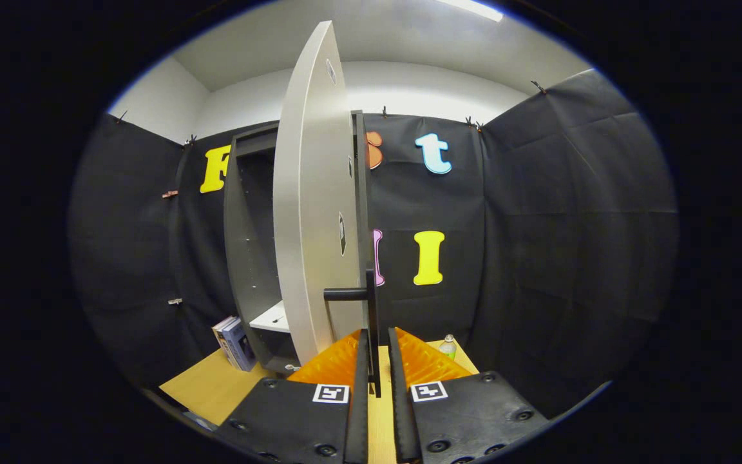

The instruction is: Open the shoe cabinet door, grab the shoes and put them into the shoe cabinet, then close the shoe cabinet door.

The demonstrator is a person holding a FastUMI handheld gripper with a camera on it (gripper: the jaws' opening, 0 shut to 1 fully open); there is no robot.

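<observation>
I see gripper (pixel 377 351) level, pointing forward, fingers nearly together around thin dark vertical bar handle (pixel 371 322) of pale grey cabinet door (pixel 310 212); whether both press it, cannot tell. Door swung open, edge-on to me, smooth flat panel. Dark grey shoe cabinet (pixel 248 245) behind, white shelf (pixel 271 319) inside. Stacked books (pixel 234 343) lean near cabinet's foot on yellow wooden table (pixel 216 386). Small green-capped bottle (pixel 448 347) near table's far edge. No legible writing.

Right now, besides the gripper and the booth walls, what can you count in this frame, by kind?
Shoe cabinet: 1
Cabinet door, swung open, its dark handle between the gripper fingers: 1
Books leaning beside the cabinet: 2, possibly more
Small bottle on the table: 1
Total: 5
</observation>
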